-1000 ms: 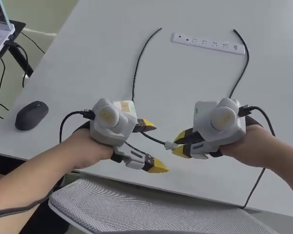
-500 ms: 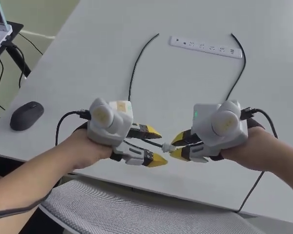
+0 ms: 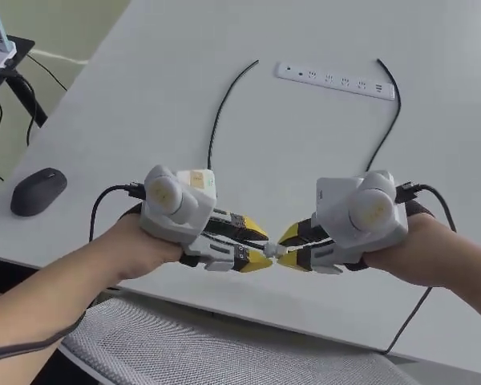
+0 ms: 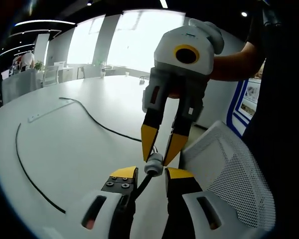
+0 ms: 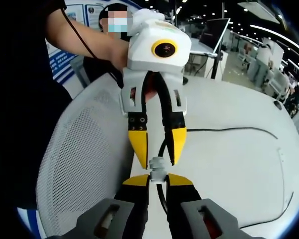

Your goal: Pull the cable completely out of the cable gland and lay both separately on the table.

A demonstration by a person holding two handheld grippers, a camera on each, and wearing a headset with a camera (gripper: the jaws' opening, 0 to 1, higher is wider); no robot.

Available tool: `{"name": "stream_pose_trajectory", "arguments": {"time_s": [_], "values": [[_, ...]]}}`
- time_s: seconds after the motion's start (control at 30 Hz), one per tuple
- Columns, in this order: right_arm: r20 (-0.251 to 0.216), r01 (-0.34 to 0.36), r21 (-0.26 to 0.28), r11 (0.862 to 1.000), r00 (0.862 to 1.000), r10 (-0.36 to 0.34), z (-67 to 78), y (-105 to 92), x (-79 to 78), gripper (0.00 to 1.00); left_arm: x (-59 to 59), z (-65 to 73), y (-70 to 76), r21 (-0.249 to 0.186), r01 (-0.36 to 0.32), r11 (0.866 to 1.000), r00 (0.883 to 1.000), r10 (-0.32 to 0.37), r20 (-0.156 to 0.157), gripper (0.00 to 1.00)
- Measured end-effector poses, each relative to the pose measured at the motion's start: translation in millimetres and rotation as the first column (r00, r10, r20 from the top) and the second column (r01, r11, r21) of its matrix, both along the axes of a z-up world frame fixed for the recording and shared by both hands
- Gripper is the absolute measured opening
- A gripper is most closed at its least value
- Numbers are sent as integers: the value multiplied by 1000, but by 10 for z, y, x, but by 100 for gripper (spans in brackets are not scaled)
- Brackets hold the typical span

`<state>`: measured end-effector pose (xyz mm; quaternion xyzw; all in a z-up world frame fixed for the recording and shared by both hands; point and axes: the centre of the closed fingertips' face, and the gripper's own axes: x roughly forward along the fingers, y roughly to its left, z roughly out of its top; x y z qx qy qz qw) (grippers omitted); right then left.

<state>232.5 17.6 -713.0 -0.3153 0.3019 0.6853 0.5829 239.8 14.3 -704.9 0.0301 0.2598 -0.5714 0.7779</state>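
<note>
Right claw [image 3: 289,248] is clenched on the gland [image 4: 153,163], pinching the white body at its tips. The gland is in the air, well apart from the power strip [image 3: 337,80], on the person's side of it, over the near edge of the surface [image 3: 144,104].

Left claw [image 3: 264,247] faces it tip to tip, jaws straddling the cable [image 3: 215,132] just beside the gland. The jaws stand a little apart with the thin cable between them, so it looks released, not clamped yet. The gap is small in the head view, so hard to be sure.

The cable runs from the gland back through the left claw, then across the surface toward the power strip, with its free end near the strip's left end. In the right gripper view a short black length shows behind the gland, between the right jaws. It is probably the cable's other end poking through.

Progress: early. The cable is threaded in the gland, with nothing separated and nothing laid down. Done, by the look of it: gland lifted and held, second claw lined up on the cable. Left: clamp the cable, pull until its end clears the gland, then set each down apart on the surface.
</note>
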Motion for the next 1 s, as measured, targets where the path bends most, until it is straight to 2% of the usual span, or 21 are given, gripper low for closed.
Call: {"name": "stream_pose_trajectory", "arguments": {"time_s": [0.27, 0.47, 0.57, 0.6, 0.67, 0.7, 0.83, 1.0], "values": [[14, -34, 0, 999, 999, 34, -16, -41, -13, 7, -23, -22, -56, -4, 17, 1000, 1000, -17, 14, 16], [28, -56, 10, 998, 998, 56, -15, -51, -15, 7, -21, -24, -75, 4, 18, 1000, 999, -18, 34, 16], [48, -60, 20, 998, 997, 59, -7, -40, 1, 8, 2, -14, -62, 2, 7, 1000, 999, -8, 32, 16], [48, -58, 24, 998, 997, 57, -2, -37, 1, 8, 6, -11, -56, 1, 2, 1000, 1000, -2, 21, 16], [55, -56, 40, 998, 997, 54, 11, -26, 10, 8, 12, 0, -44, 4, 2, 1000, 1000, -2, 24, 15], [49, -54, 46, 997, 997, 51, 16, -24, 4, 8, 7, 5, -39, 3, 1, 1000, 1000, -1, 12, 15], [11, -11, 91, 996, 1000, 10, 54, 4, 13, 9, -2, 37, -17, -1, 0, 1000, 1000, 0, 8, 15], [-120, 90, 153, 984, 990, -72, 144, 18, 23, 11, 13, 70, 9, -9, -6, 1000, 1000, 6, 6, 15]]}}
